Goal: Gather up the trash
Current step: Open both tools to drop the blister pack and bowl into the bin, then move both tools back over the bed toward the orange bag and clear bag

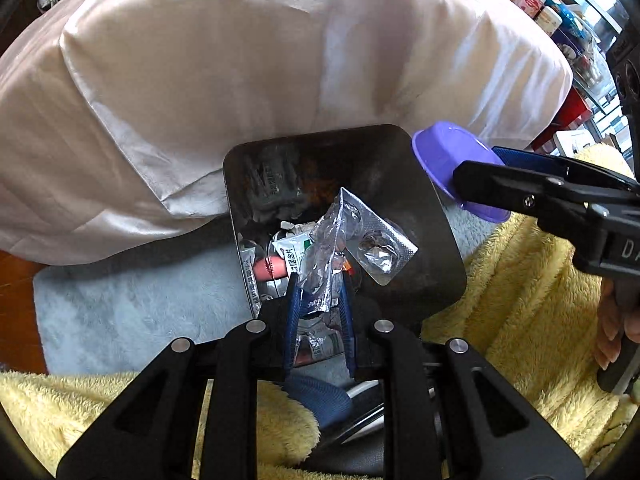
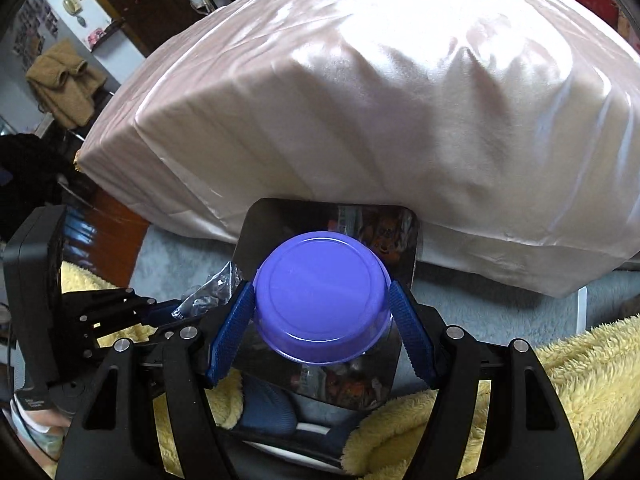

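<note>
Crinkled clear wrapper (image 1: 324, 256), round purple bowl (image 2: 322, 300).

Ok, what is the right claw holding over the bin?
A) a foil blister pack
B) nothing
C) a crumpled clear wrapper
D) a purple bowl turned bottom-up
D: the right claw grips the purple bowl between its blue pads, bottom facing the camera, above the metal bin.

Bright daylight, glare on the pale satin cloth (image 2: 400, 112), heavy fisheye bending, dark vignetted corners.
</note>
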A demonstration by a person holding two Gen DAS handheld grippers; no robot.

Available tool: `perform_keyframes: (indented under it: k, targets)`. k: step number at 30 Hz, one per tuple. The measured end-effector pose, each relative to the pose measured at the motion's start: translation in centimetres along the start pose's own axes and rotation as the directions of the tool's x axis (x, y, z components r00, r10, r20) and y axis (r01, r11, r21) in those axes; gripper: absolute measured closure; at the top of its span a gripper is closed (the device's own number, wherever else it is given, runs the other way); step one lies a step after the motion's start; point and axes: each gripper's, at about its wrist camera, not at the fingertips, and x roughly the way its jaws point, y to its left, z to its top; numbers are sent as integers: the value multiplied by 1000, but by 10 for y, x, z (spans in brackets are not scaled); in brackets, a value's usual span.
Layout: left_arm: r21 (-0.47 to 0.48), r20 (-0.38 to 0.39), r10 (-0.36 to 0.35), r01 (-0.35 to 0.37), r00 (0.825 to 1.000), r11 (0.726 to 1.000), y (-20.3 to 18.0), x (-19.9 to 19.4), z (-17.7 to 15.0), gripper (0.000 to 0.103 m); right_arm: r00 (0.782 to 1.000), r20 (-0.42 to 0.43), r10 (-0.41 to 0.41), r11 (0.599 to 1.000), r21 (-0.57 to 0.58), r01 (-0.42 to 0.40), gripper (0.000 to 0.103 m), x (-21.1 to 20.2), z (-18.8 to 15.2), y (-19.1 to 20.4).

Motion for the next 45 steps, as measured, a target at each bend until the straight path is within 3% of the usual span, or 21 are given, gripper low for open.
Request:
perform_keyframes:
  k: [7, 8, 10, 12, 16, 26, 39, 41, 45]
  targets:
    - [-13, 13, -19, 20, 1000, 1000, 3, 0, 4, 83, 1000, 8, 7, 1000, -3, -7, 32, 1, 4, 3]
    - [-17, 12, -20, 20, 1000, 1000, 4, 0, 5, 81, 1000, 8, 6, 1000, -4, -6, 31, 1, 4, 3]
    - [-25, 11, -21, 21, 1000, 999, 6, 0, 6, 65, 1000, 10, -1, 1000, -1, 1, 31, 0, 5, 1]
    - [-28, 13, -19, 19, 1000, 999, 7, 0, 6, 59, 1000, 9, -6, 1000, 8, 6, 31, 1, 5, -2]
    - [-40, 17, -13, 13, 1000, 999, 12, -3, 7, 55, 1000, 22, -17, 999, 42, 16, 19, -1, 5, -9]
    - [-54, 54, 26, -23, 998, 998, 23, -19, 17, 41, 998, 55, -31, 993, 111, 25, 15, -15, 13, -27]
    - [-35, 141, 55, -50, 989, 998, 29, -55, 46, 34, 990, 137, -42, 991, 129, 24, 15, -45, 43, -37]
    - [-27, 163, 68, -64, 984, 998, 27, -62, 55, 31, 986, 155, -55, 993, 116, 37, 15, -50, 54, -37]
    - [-16, 207, 90, -89, 974, 996, 25, -76, 77, 15, 977, 197, -87, 993, 94, 70, 15, -58, 79, -39]
